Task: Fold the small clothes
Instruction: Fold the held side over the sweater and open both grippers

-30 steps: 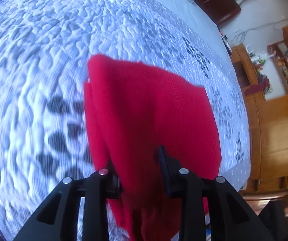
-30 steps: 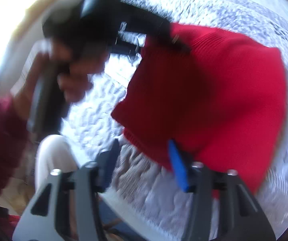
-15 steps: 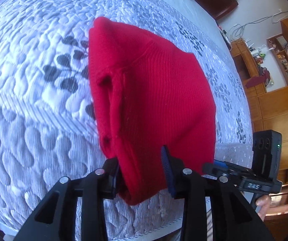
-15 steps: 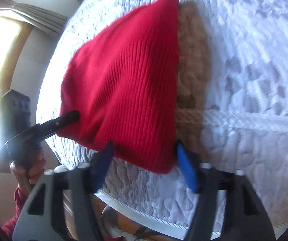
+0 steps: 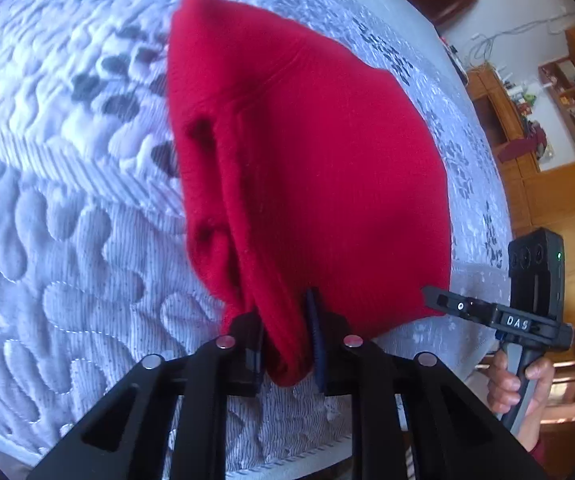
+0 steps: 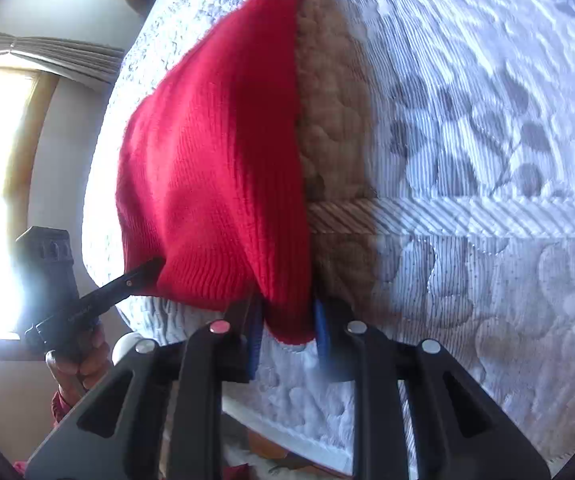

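Quilted white bedspread (image 5: 67,280) beneath red knit garment (image 5: 307,168), pinched by left gripper (image 5: 287,344) and right gripper (image 6: 287,328); wooden shelves (image 5: 547,100) beyond.

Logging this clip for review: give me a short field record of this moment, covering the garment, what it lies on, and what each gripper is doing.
garment: red knit garment, folded over, layers visible at its left edge
surface: white quilted bedspread with grey leaf print
left gripper: shut on the garment's near left corner
right gripper: shut on the garment's near right corner
garment position: near edge pinched by both grippers, the rest lying on the bed
background: wooden furniture beyond the bed
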